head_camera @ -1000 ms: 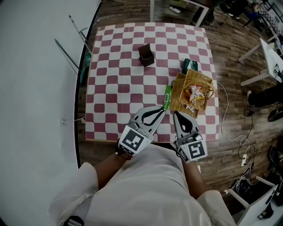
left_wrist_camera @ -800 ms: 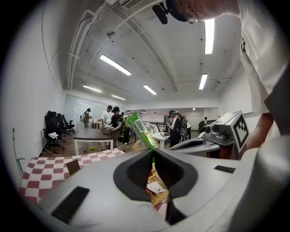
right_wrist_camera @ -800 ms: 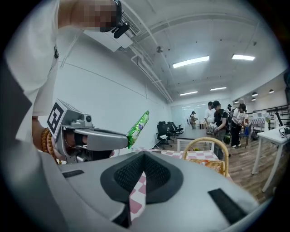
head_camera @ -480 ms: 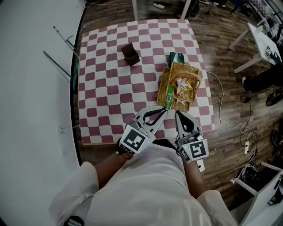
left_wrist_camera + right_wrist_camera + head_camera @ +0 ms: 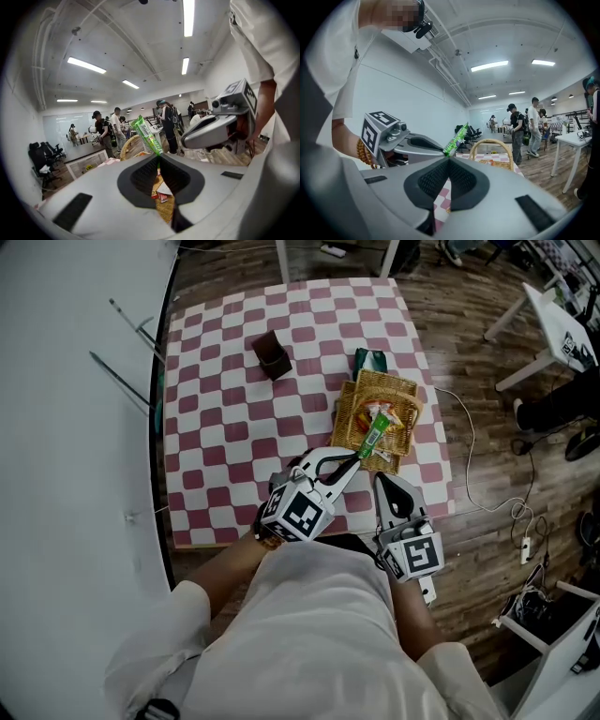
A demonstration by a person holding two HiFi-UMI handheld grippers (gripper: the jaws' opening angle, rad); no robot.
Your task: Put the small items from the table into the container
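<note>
The person stands at the near edge of the table [image 5: 216, 427], which has a red-and-white checked cloth, with a gripper in each hand. The left gripper [image 5: 356, 458] pinches one end of a green packet [image 5: 372, 439] at the very tips of its jaws. The packet is off the table and slants up and away, its free end over the basket [image 5: 349, 418]. In the left gripper view, the packet [image 5: 146, 135] sticks up from the left gripper [image 5: 158, 158], with the basket's weave [image 5: 165, 213] and a few red and white wrappers [image 5: 161, 193] seen below through the gap behind the tips.

The right gripper [image 5: 382, 480] hangs just beside the left one, near the basket's close corner, apart from it. In its own view the right gripper [image 5: 449, 160] has its jaws pressed together with nothing between them. Beyond the tips are the basket handle [image 5: 493, 143] and the packet [image 5: 456, 138].

The basket sits on the right half of the table, with more wrappers [image 5: 389, 418] inside it. A green bag [image 5: 372, 360] lies against its far side. A small brown box [image 5: 272, 354] stands well apart, toward the far left.

People [image 5: 516, 125] stand about in the room behind.
</note>
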